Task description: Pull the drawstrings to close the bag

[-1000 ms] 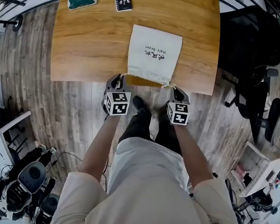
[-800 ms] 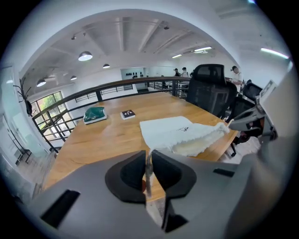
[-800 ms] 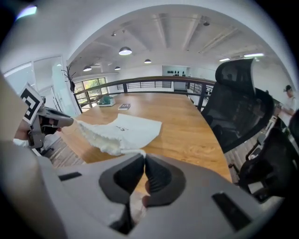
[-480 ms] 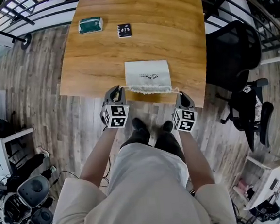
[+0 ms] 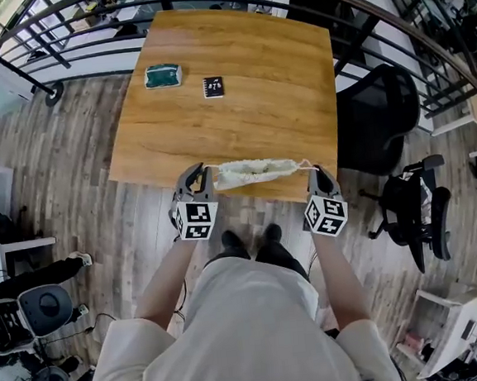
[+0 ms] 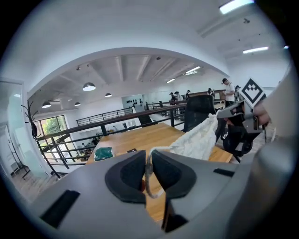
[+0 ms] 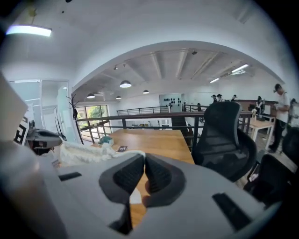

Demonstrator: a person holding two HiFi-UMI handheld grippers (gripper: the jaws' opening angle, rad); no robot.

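Bag (image 5: pixel 253 172) now up off surface (image 5: pixel 240 119), mouth bunched.
Left gripper (image 5: pixel 206 172), right gripper (image 5: pixel 313 171): fingers clamped on drawstrings (image 6: pixel 148 170); looks nearly closed.

Small black item (image 5: pixel 213 86), green item (image 5: pixel 163 75): too small to identify.

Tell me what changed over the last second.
The left gripper and right gripper rose and spread apart, each still shut on a drawstring. The bag, flat on the table before, now hangs bunched between them, its mouth gathered. The green pouch and black booklet stayed put.
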